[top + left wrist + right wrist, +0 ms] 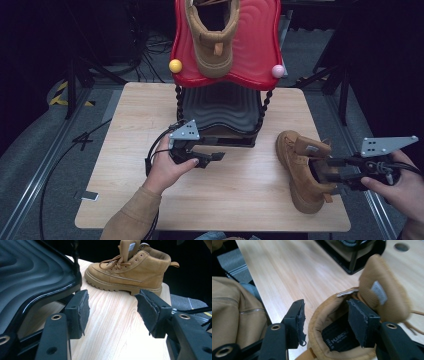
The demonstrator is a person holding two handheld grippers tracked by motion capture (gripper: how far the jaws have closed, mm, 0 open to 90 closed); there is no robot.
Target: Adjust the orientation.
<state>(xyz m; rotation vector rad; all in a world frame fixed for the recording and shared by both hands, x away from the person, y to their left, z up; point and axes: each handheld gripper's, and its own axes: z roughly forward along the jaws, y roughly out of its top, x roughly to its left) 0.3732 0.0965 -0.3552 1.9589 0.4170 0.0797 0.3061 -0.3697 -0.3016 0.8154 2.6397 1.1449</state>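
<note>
Boot (300, 167) sits at my right gripper (325, 320), collar between its parted jaws (not pinched), toe pointing away.

Tan boot (300, 167), red ribbed shelf (255, 45), pale wood table (150, 115)

A lab or recording studio rather than a home. A pale wooden square table (150, 150) stands as the centre of a dark room hung with black curtains. Around the table, grey floor carries metal rails (35, 170), black-and-yellow hazard tape (60, 95) to its far left, and loose black cables (150, 50) beyond it. Black tripod legs (330, 80) stand off its far right corner. On the table's far edge sits a two-tier wavy rack, its glossy red top shelf (255, 50) holding a tan suede boot (212, 45).
</note>
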